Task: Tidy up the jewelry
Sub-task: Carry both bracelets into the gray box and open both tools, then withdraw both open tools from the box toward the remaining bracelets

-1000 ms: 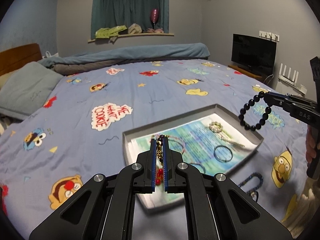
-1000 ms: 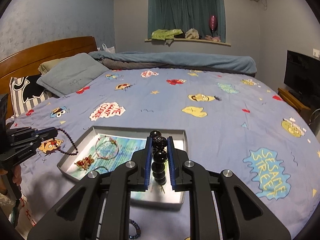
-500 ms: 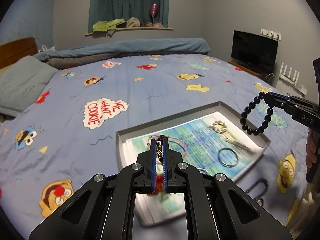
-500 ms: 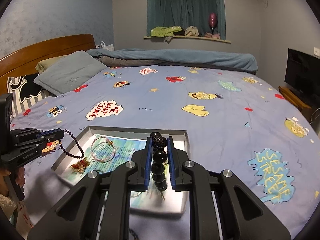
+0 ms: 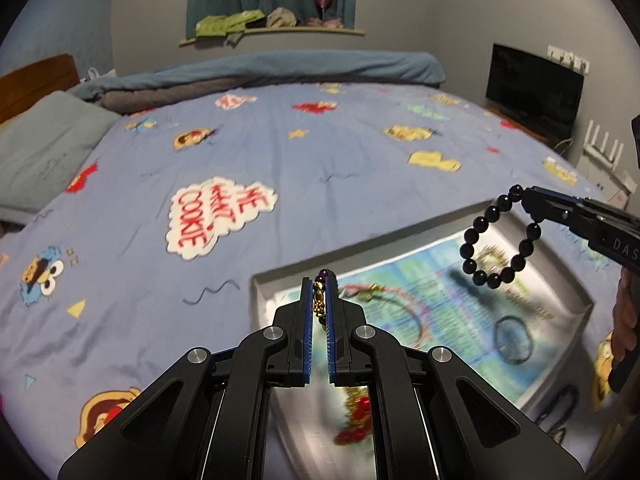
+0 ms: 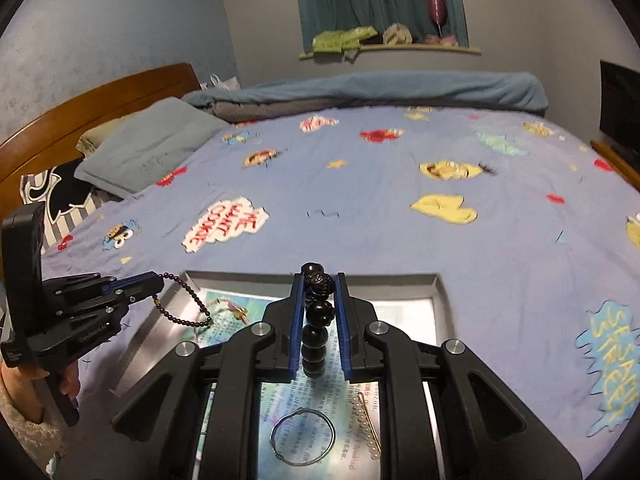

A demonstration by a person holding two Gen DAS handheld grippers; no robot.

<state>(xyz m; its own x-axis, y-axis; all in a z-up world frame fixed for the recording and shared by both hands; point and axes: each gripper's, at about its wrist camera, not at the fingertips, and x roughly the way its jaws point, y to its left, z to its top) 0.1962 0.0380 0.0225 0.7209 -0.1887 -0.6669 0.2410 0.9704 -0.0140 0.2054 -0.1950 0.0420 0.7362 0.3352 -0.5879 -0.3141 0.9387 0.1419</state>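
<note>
Left gripper (image 5: 319, 312): jaws clenched on a fine dark-beaded bracelet (image 6: 182, 305) with a gold charm. In the right wrist view its loop hangs free from the tips, over the tray's edge at nine o'clock.

Right gripper (image 6: 318, 312): jaws clenched on a black bead bracelet (image 5: 498, 240) of large round beads. In the left wrist view the ring dangles in the air above the tray's two o'clock quarter.

Tray (image 5: 576, 292): shallow, grey, lying on the bed (image 5: 280, 148) with a printed paper liner. Already in it: a thin dark bangle (image 6: 302, 436), a short string of small pale beads (image 6: 366, 426) just beside it at three o'clock, a red cord bracelet (image 5: 394, 304) toward ten o'clock, and a red-and-gold piece (image 5: 354, 420) near six o'clock. More beads lie on the bed outside the tray's near corner, blurred.

Judgement: both pieces are being carried in for placement. To do it well, lower each loop until its bottom beads rest on bare liner before letting go, keep clear of the bangle and cord so nothing tangles, and set one down at a time, as the fine strand swings easily.
</note>
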